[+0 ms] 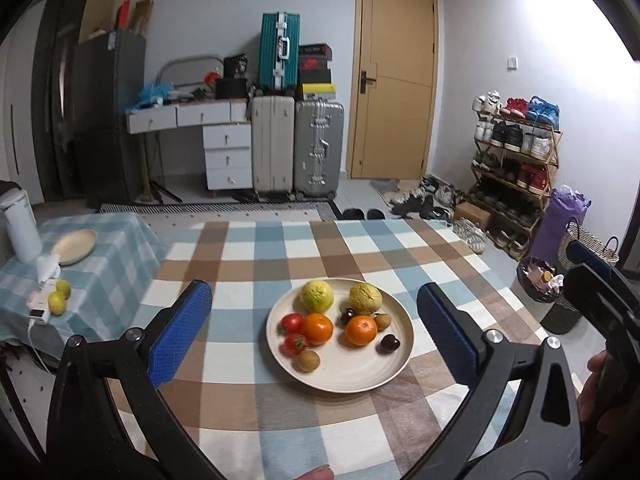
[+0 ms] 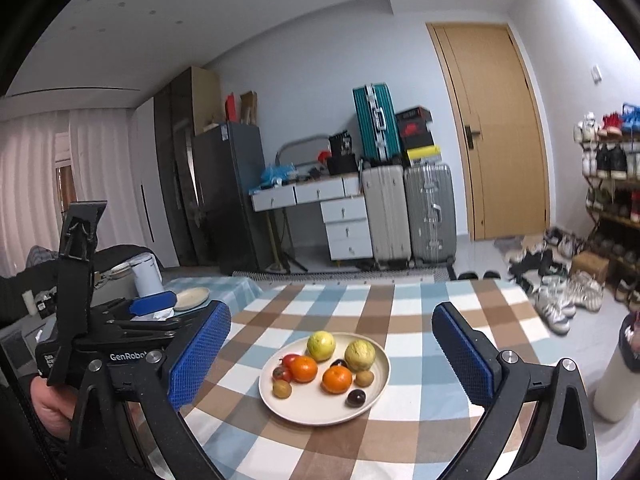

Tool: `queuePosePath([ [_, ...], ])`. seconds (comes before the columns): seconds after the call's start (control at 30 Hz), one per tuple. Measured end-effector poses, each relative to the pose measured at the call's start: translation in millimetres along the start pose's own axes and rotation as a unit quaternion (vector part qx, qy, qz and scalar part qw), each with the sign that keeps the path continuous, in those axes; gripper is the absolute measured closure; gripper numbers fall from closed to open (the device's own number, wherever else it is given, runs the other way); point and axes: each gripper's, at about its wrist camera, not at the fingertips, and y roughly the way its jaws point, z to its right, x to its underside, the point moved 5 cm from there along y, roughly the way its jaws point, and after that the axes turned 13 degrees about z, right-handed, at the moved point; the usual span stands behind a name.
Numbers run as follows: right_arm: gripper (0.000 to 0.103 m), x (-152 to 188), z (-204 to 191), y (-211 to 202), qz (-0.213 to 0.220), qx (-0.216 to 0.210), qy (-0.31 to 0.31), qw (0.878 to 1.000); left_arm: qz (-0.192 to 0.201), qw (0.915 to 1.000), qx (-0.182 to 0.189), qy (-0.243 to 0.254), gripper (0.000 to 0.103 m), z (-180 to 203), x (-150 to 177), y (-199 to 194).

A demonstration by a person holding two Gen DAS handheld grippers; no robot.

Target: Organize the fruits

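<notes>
A cream plate [image 1: 384,376] [image 2: 320,412] of fruit sits on the checked table [image 1: 248,264] [image 2: 420,308]. It holds two yellow-green fruits [image 1: 317,296], two oranges [image 1: 361,330], two tomatoes [image 1: 291,323], two brown kiwis [image 1: 307,361] and two dark plums [image 1: 389,343]. My left gripper [image 1: 314,328] is open and empty, hovering before the plate. My right gripper [image 2: 332,356] is open and empty, also facing the plate. The left gripper's body [image 2: 120,328] shows at the left of the right wrist view.
A side table with a light checked cloth [image 1: 108,264] holds an empty cream plate [image 1: 75,246], two green fruits [image 1: 58,302] and a white kettle [image 1: 20,224]. A bin [image 1: 536,292] and baskets stand right of the table. Suitcases, a desk and a shoe rack lie beyond.
</notes>
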Motion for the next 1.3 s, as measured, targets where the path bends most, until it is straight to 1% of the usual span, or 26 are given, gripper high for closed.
queuePosePath([
  [0.07, 0.0, -0.9, -3.1, -5.5, 0.011, 0.003, -0.005, 1.0, 0.024, 0.9997, -0.001, 0.001, 0.0, -2.7, -0.6, -9.9],
  [0.17, 0.0, 1.3, -7.2, -12.1, 0.022, 0.012, -0.016, 1.0, 0.054, 0.9984, -0.014, 0.004, 0.0, -8.0, 2.8, -23.4],
  [0.27, 0.0, 5.3, -11.5, -17.2, 0.029, 0.018, -0.03, 0.999, 0.063, 0.9979, -0.017, 0.006, 0.0, -12.6, 10.7, -29.7],
  [0.43, 0.0, 12.4, -17.6, -25.1, 0.039, 0.026, -0.051, 0.998, 0.063, 0.9977, -0.025, 0.003, 0.0, -24.1, 26.2, -31.7],
  [0.5, 0.0, 16.2, -17.2, -26.7, 0.041, 0.029, -0.052, 0.997, 0.062, 0.9978, -0.024, -0.002, 0.0, -27.7, 34.0, -24.3],
  [0.63, 0.0, 27.8, -15.0, -26.3, 0.039, 0.038, -0.057, 0.997, 0.061, 0.9972, -0.042, -0.007, 0.0, -37.0, 53.3, -14.8],
  [0.73, 0.0, 38.5, -14.3, -23.6, 0.033, 0.04, -0.065, 0.997, 0.045, 0.9981, -0.038, -0.016, 0.0, -41.8, 69.9, -3.8],
  [1.0, 0.0, 70.1, -8.3, -11.6, 0.012, 0.046, -0.072, 0.996, 0.02, 0.9989, -0.043, 0.004, 0.0, -42.4, 109.0, 19.1],
  [1.3, 0.0, 90.3, 2.7, -0.6, -0.009, 0.052, -0.06, 0.997, 0.012, 0.999, -0.042, 0.009, 0.0, -42.7, 123.9, 28.4],
])
